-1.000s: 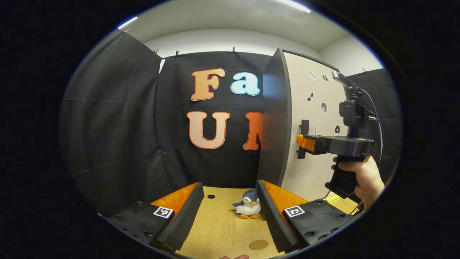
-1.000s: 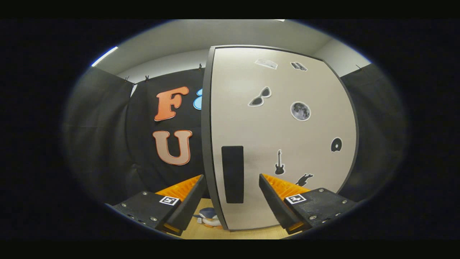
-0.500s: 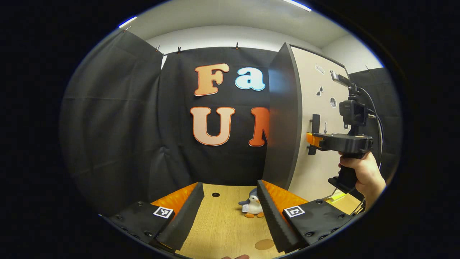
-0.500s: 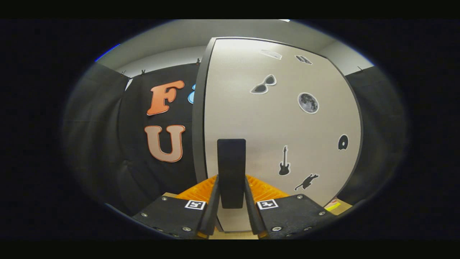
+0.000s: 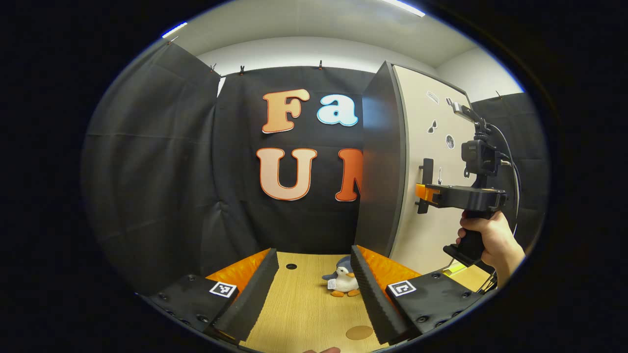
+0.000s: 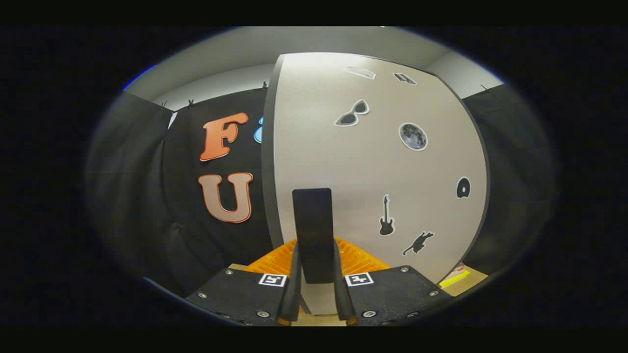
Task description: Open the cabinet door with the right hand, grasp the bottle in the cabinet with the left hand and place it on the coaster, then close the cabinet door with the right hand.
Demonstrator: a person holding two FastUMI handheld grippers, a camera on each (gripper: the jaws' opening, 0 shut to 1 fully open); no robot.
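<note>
The cabinet door [image 6: 373, 166] is pale with small stickers and a black upright handle [image 6: 312, 220]. My right gripper [image 6: 316, 245] is shut on that handle, one finger on each side. In the left gripper view a hand [image 5: 490, 240] holds the right gripper [image 5: 421, 192] against the handle [image 5: 428, 171] of the door [image 5: 431, 235]. The door hides the cabinet's inside. My left gripper [image 5: 314, 252] hangs open over the wooden table [image 5: 304, 304], left of the cabinet. A round brown coaster [image 5: 359, 332] lies on the table by its right finger.
A small penguin plush [image 5: 343, 283] stands on the table near the cabinet's dark side panel [image 5: 382, 162]. A yellow strip [image 6: 454, 279] lies at the foot of the cabinet on the right. Black cloth walls close the booth behind and to the left.
My right gripper moved up to the handle and shut on it, going from open a second ago to clamped. The left gripper stayed open and only shifted slightly.
</note>
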